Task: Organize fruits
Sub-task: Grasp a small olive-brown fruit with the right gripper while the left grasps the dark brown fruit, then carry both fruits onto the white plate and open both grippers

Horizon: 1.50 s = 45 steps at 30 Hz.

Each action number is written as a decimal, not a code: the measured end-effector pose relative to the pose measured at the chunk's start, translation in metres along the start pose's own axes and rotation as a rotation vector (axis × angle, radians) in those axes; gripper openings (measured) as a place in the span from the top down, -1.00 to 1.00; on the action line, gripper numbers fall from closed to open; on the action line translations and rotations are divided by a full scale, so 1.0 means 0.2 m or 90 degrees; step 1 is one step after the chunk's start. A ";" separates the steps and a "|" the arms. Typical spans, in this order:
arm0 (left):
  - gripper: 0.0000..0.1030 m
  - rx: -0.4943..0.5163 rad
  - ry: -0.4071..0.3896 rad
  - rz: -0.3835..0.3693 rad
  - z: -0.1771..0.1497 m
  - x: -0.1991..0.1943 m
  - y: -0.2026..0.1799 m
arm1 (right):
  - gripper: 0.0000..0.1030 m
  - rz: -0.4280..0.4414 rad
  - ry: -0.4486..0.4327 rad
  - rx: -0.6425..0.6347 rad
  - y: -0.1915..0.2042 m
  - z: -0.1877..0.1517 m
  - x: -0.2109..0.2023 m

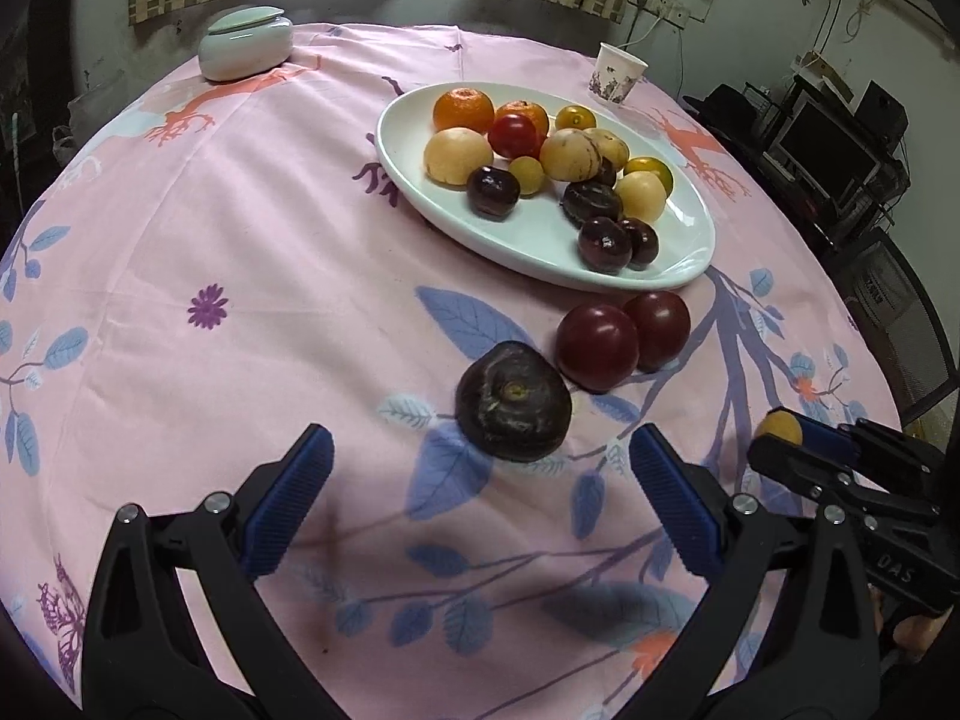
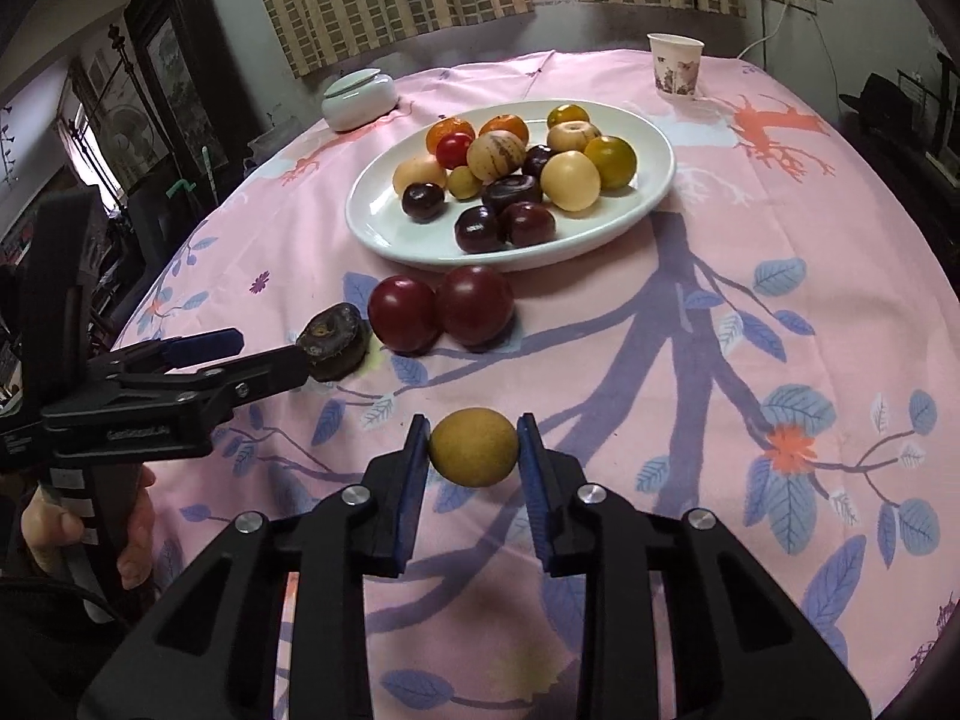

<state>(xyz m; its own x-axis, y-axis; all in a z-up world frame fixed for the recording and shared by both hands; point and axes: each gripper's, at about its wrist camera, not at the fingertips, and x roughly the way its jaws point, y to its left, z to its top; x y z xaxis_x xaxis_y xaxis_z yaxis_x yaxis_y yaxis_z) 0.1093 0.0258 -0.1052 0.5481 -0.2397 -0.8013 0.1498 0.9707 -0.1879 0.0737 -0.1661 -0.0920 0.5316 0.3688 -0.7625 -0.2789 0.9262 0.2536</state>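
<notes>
One small round yellow-brown fruit (image 2: 473,447), matt and smooth, sits clamped across its widest part between the blue pads of the right gripper (image 2: 473,450), above the pink cloth at 6 o'clock from the white oval plate (image 2: 384,240). It looks light, firm and easy to roll, so a gentle grip on the middle seems best. At 9 o'clock, the left gripper (image 1: 480,462) is spread wide around a dark wrinkled fruit (image 1: 513,401) lying on the cloth.

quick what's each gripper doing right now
Left gripper: open, holding nothing, dark fruit just ahead.
Right gripper: closed on a small yellow fruit.
</notes>
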 end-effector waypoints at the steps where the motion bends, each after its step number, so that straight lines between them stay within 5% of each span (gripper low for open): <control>1: -0.96 0.005 0.005 0.006 0.01 0.03 -0.01 | 0.41 0.000 0.000 0.004 -0.02 -0.01 -0.01; 9: -0.85 0.015 0.008 0.034 0.04 0.15 -0.06 | 0.41 0.011 -0.010 0.027 -0.08 -0.04 -0.06; 11: -0.53 0.022 0.001 0.044 0.04 0.14 -0.07 | 0.41 0.015 -0.009 0.031 -0.08 -0.04 -0.06; 15: -0.27 0.016 -0.009 0.043 0.03 0.12 -0.05 | 0.41 0.020 -0.006 0.034 -0.07 -0.04 -0.05; 17: 0.08 0.016 -0.017 0.044 0.03 0.11 -0.04 | 0.41 0.021 -0.006 0.032 -0.07 -0.04 -0.06; 35: 0.09 0.011 -0.029 -0.027 -0.06 -0.12 -0.06 | 0.41 0.011 -0.006 0.023 -0.04 -0.01 -0.07; 45: 0.09 0.023 -0.054 -0.041 0.09 -0.26 -0.06 | 0.41 -0.009 -0.032 -0.045 0.00 0.21 -0.17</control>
<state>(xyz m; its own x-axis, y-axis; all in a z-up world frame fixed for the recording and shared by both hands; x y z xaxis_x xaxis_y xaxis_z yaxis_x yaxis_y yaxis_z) 0.0941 0.0259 -0.0516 0.6040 -0.3039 -0.7368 0.2155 0.9523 -0.2162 0.0887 -0.1757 -0.0410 0.5747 0.3615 -0.7342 -0.3259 0.9240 0.1999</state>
